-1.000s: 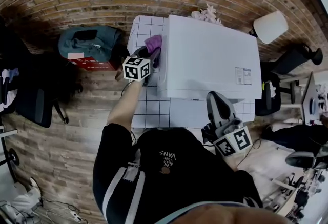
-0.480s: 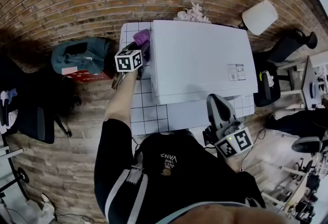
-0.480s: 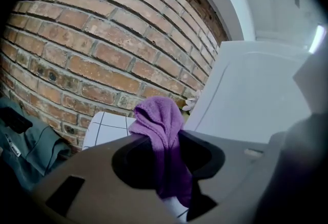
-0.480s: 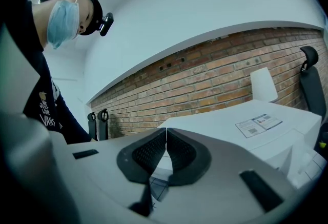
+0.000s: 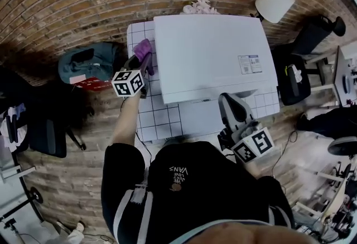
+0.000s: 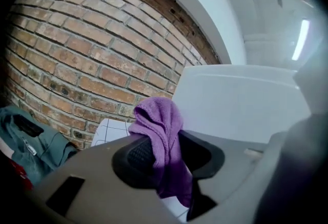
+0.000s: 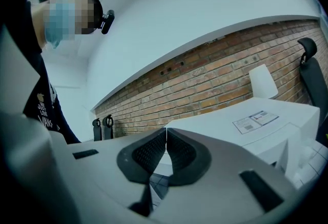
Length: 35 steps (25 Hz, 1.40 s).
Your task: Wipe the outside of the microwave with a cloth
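The left gripper (image 6: 165, 155) pinched a purple cloth (image 6: 158, 121) just beside the left wall of the white microwave (image 5: 209, 50), which lay to the jaws' right. The right gripper (image 7: 165, 152), jaws closed and empty, hovered near the microwave's front.

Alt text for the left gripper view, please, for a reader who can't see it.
The left gripper is shut on a purple cloth, close beside a white microwave. A brick wall stands behind, with a white tiled tabletop below and a teal bag at lower left.
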Available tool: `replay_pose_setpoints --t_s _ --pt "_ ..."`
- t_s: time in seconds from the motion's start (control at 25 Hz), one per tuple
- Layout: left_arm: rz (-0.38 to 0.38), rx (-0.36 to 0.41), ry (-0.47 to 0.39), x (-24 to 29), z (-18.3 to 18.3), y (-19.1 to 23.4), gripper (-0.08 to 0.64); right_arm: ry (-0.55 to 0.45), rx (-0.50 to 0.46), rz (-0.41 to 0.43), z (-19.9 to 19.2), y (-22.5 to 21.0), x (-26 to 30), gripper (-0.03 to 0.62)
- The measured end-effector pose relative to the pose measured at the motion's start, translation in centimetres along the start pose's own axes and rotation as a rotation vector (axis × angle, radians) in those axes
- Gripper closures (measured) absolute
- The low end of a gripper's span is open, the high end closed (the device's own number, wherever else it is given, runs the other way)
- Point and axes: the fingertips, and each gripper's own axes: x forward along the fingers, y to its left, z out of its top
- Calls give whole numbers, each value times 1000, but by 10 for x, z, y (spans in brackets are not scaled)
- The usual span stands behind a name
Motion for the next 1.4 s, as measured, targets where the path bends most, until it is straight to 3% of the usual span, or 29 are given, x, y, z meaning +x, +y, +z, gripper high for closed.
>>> replay_pose_setpoints --t_s 0.24,0.52,0.84,0.96,1.12,1.24,1.4 --pt "98 68 -44 -83 -19 -36 428 -34 26 63 5 -15 -37 591" --pt "249 98 -113 -169 -34 -114 428 -75 46 108 14 -53 -116 591" --pt "307 71 -165 -196 -79 -235 427 -80 58 109 10 -114 -222 591" --pt "280 63 -175 -188 -95 -281 428 -76 53 91 8 -138 -259 591" --pt "201 142 -161 -160 -107 -349 428 -85 52 47 8 -168 -304 591" --pt "111 167 -156 -133 -114 -402 427 -101 61 -2 9 -190 -334 591" --pt "-40 125 -149 -90 -124 -468 428 -128 80 -84 9 -225 -364 591"
